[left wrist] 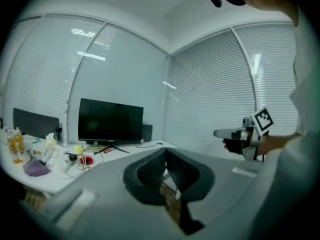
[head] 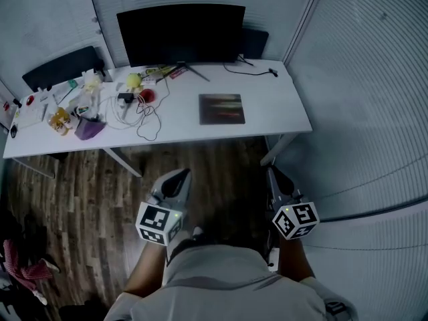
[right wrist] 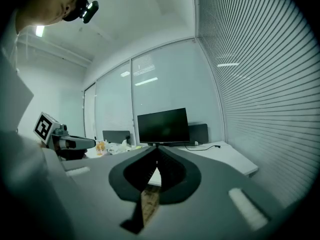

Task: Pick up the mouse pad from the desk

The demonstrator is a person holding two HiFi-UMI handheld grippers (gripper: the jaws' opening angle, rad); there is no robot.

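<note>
Closest to the head camera, the person's two grippers, left gripper [head: 180,175] and right gripper [head: 274,173], hang over the wood floor short of the desk, each with jaws pressed together on nothing. One white desk [head: 274,95] carries one black monitor [head: 180,33] and one mouse pad [head: 221,108], dark and rectangular, lying flat right of centre near the front edge, well apart from the cable clutter [head: 137,109] at left. The pad probably handles as light, thin and floppy; since it lies flush to the top, it seems best pinched at its near edge or a corner.
</note>
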